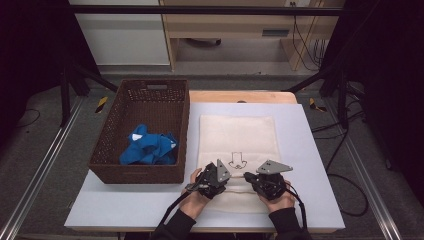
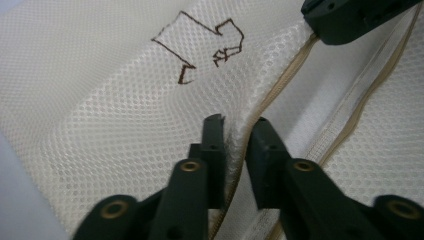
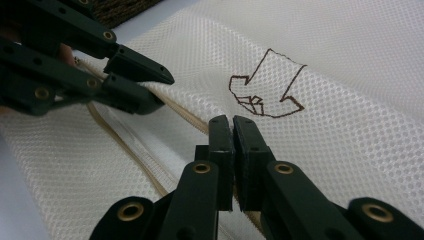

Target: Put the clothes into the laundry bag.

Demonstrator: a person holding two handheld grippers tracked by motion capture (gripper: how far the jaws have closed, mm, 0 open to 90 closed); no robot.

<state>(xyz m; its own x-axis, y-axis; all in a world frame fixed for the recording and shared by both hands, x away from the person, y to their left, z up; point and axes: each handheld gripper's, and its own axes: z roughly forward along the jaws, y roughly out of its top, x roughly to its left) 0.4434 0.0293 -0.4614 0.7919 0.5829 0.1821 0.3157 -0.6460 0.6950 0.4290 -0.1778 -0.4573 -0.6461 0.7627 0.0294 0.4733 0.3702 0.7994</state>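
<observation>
A white mesh bag (image 1: 237, 135) with a brown arrow mark (image 1: 235, 160) lies flat on the table, its zipped opening at the near end. My left gripper (image 2: 235, 125) is shut on the upper edge of the opening, with mesh and tan zip tape (image 2: 280, 85) between its jaws. The edge is lifted, so the white inside (image 2: 325, 95) shows. My right gripper (image 3: 231, 120) is shut on the same zip edge just below the arrow mark (image 3: 267, 85). The left gripper (image 3: 162, 92) pinches that edge a little to its left. In the high view the left gripper (image 1: 231, 176) and right gripper (image 1: 246, 175) nearly meet.
A brown wicker basket (image 1: 150, 85) stands left of the bag, close beside it, with a crumpled blue cloth (image 1: 147, 147) inside. The pale table top (image 1: 305, 150) has bare room to the right of the bag and along the front edge.
</observation>
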